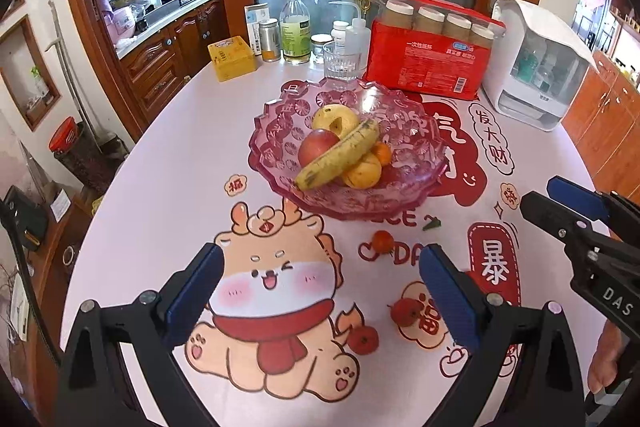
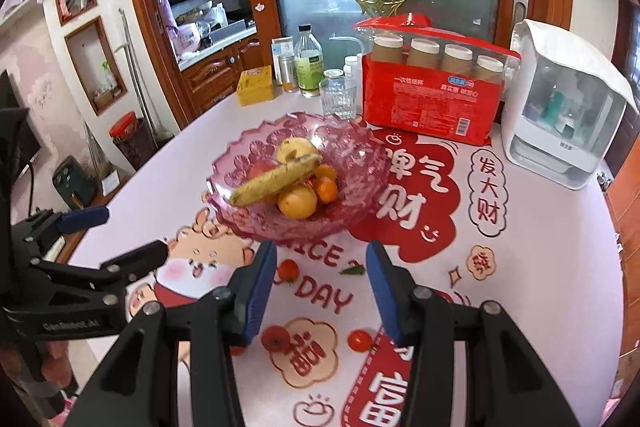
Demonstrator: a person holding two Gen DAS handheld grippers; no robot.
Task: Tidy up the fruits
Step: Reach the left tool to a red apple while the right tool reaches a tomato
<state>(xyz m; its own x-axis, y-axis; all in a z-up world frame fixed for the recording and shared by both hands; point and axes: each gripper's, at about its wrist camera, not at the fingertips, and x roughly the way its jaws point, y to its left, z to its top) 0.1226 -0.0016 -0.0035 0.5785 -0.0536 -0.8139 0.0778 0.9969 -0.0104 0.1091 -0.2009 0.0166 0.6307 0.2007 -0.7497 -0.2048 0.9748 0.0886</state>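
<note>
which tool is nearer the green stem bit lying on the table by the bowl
Right. The right tool hovers just short of the green stem bit, which sits beside its right finger's tip. The left tool is further back and off to the stem's left, both open and empty.

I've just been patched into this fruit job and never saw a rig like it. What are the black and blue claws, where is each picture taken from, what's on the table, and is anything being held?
No robot arm here: a person carries a two-finger gripper in each hand, and each has a camera looking along its fingers. One picture is from the left gripper, the other from the right gripper; each also catches the other at its edge. Both stand open and hold nothing.

On the printed tablecloth sits a pink glass bowl with a banana, a red apple, a yellow pear-like fruit and oranges. Three small red fruits lie loose on the cloth in front of the bowl, near the grippers, beside a small green scrap.
</note>
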